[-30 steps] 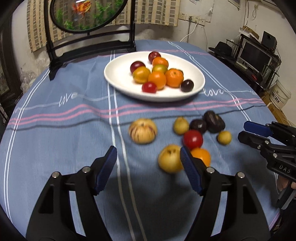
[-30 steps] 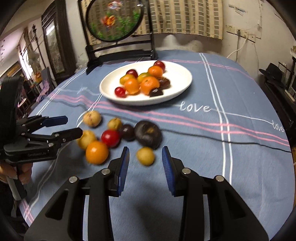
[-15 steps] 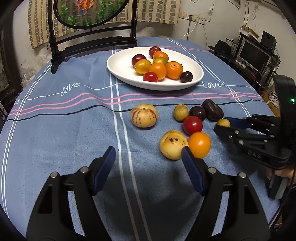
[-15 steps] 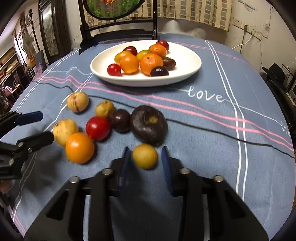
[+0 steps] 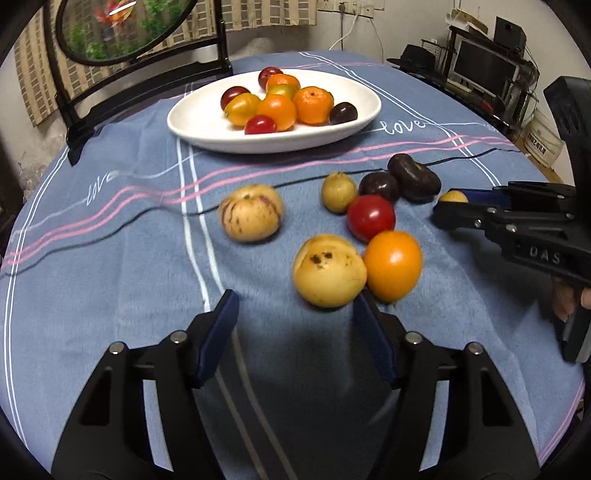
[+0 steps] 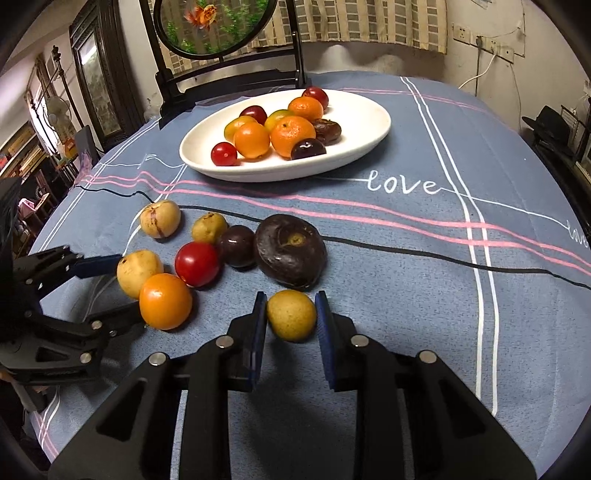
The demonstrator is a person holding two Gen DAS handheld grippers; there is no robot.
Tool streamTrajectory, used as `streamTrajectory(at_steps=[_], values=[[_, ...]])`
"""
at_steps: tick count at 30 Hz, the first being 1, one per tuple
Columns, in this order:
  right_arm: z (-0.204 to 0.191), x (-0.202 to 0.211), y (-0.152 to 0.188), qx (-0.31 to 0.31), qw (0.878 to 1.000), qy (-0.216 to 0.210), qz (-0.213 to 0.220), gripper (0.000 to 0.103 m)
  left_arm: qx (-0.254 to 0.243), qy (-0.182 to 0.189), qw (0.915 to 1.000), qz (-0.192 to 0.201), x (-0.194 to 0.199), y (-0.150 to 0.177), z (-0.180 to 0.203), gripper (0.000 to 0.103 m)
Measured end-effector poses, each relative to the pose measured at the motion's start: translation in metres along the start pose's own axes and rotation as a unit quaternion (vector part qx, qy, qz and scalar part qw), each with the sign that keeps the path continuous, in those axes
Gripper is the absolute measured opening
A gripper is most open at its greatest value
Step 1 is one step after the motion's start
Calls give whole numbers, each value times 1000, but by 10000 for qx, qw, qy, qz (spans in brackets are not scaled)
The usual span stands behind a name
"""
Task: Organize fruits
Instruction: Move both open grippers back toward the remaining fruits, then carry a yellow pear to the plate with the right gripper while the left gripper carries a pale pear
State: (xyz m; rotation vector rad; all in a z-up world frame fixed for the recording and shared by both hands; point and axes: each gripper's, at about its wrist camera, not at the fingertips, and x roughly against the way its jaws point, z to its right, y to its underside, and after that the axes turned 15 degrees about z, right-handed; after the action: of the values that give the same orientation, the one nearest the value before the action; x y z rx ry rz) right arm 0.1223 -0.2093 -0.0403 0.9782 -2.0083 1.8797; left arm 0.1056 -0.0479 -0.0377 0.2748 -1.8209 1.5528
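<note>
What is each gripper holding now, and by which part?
The right gripper pinches the small yellow fruit by its sides. The left gripper, closing, holds nothing.

I am working in a lived-in home, at a round worktop (image 6: 424,258) under a blue cloth stitched with the word "love". Behind it stands a dark wooden frame holding a round goldfish picture (image 6: 214,26), before checked curtains (image 6: 369,22). A monitor (image 5: 480,66) sits on cluttered shelves at one side; a standing fan (image 6: 57,110), I think, at the other.
</note>
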Motion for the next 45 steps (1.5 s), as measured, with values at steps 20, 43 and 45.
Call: streamTrajectory(at_steps=[20,43,45], values=[[-1,24,-12,10,9992,40,405,26,51,194,9991,387,25,-30,-7,38],[-29,-50,-90,768,9946,137,689,26,769,-190,9953,564,-53,-114,-57,39],[-28,-62,-91,754,9953,153,582,26,815,-235,9950,524,-61,-114,-60,39]])
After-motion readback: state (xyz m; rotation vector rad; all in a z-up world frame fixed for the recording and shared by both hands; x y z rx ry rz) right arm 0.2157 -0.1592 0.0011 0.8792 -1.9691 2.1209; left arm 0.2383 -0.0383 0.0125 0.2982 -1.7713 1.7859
